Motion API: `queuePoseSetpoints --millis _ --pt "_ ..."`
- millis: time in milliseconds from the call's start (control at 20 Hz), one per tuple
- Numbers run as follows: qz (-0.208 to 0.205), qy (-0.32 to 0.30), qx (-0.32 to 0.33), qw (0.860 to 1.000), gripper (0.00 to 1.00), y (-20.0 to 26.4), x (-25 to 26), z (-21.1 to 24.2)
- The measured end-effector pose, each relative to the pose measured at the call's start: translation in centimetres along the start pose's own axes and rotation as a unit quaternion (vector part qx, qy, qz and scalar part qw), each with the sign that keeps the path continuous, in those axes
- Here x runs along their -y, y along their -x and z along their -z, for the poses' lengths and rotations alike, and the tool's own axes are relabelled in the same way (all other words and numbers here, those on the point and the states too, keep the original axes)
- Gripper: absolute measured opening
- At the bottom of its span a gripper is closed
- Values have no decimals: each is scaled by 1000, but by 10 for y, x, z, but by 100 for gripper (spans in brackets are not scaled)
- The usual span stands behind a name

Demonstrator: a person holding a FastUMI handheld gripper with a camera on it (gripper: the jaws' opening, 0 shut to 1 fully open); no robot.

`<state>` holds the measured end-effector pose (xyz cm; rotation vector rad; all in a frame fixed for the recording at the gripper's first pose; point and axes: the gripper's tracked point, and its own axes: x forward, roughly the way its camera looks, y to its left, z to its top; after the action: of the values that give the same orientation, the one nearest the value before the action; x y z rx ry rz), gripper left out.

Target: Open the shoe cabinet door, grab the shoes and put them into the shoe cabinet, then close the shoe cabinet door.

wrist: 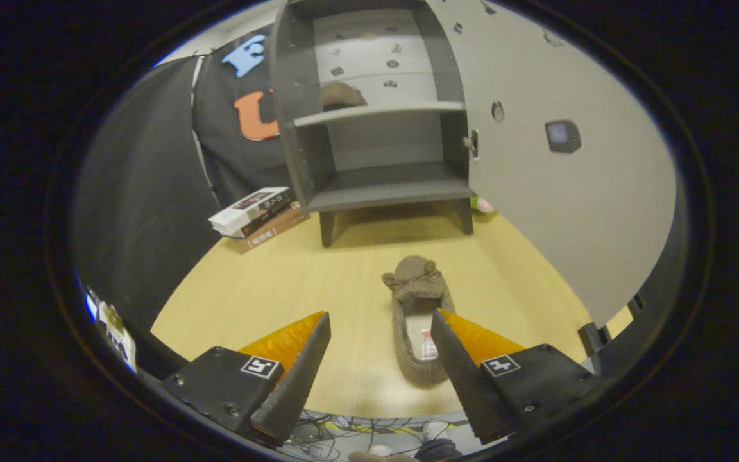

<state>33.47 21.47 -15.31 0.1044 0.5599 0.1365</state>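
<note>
With its fingers spread wide apart, the gripper hovers over the table and holds nothing. A brown slipper lies flat on the table between the fingers, nearer the right one, whose tip overlaps the slipper's opening; whether it touches cannot be told. The slipper's toe points toward the cabinet. The cabinet stands on short legs at the table's far side, its door swung fully open to the right. A second brown slipper sits on the upper shelf; the lower shelf holds nothing. A stack of books lies on the table just left of the cabinet's base. Cables lie on the floor below the table's near edge.
</note>
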Motion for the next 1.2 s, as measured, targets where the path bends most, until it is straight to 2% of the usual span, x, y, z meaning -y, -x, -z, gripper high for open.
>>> queuePoseSetpoints --millis 50,250,600,750,900,1100,1200 --pt "13 -3 -14 1000 100 -21 5 4" --pt "7 -60 -57 997 100 -82 4 8" --pt "5 -56 -86 995 99 -134 4 0" --pt "14 -52 -95 994 82 -139 12 1" --pt "20 -39 -101 994 51 -136 26 -2" --pt "-13 -38 -113 993 10 -121 11 -6" --pt "-22 -24 -97 995 8 -103 4 -25"
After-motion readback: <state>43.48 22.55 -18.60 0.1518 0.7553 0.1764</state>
